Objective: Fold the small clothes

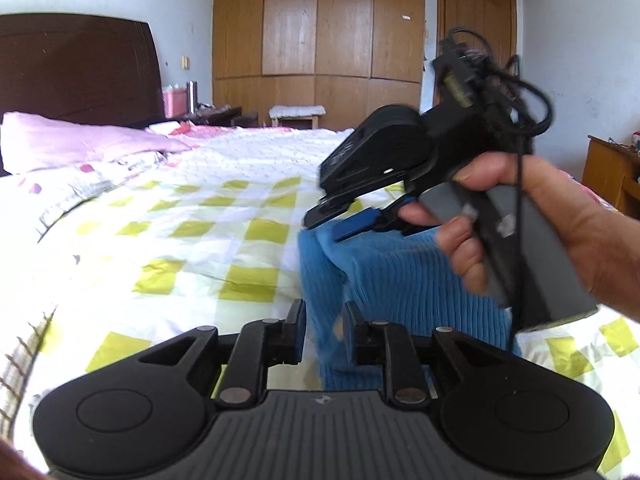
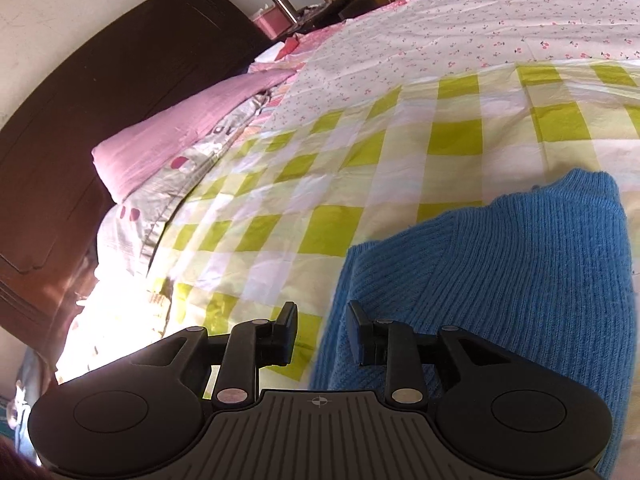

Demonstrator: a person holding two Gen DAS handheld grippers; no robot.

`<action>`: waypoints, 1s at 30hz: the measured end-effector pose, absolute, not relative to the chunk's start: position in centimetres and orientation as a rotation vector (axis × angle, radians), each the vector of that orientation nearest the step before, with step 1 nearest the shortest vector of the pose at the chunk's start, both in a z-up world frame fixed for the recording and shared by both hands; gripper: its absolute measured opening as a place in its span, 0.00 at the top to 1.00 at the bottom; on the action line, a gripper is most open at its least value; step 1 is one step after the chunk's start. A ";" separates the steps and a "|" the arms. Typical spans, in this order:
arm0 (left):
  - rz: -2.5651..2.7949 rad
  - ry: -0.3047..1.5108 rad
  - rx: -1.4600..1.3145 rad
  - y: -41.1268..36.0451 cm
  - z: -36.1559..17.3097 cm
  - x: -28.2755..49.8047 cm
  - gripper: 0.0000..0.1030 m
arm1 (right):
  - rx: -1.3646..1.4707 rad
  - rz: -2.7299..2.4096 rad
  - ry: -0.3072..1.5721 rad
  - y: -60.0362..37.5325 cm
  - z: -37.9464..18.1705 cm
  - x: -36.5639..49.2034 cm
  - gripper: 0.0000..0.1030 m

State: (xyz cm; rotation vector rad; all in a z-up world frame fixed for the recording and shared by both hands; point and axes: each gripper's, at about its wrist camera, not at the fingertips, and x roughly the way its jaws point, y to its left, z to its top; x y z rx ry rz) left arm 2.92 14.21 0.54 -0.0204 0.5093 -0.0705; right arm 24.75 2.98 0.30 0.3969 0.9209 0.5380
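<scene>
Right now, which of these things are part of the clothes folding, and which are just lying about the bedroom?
Part of the job:
- blue knitted sweater, lying on the checked bedspread
- left gripper, jaws apart
- right gripper, jaws apart

Just lying about:
- pink pillow
- dark headboard
- wooden wardrobe
- small stool
- pink box

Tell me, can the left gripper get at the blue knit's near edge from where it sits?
Probably yes. The left gripper has its jaws apart with the blue knit edge right at the gap, nothing between. The right gripper works the cloth's far side, clear of that path.
</scene>
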 end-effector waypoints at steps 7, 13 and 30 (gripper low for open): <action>-0.126 0.492 -0.023 13.2 1.3 4.5 0.73 | 0.252 0.488 0.802 -0.5 3.7 22.0 0.73; -0.081 0.551 0.024 11.9 -0.8 8.4 0.73 | 0.177 0.485 0.849 0.1 2.7 22.0 0.73; -0.008 0.696 -0.007 15.0 -3.8 10.2 0.68 | 0.247 0.546 0.963 6.5 -3.3 24.5 0.82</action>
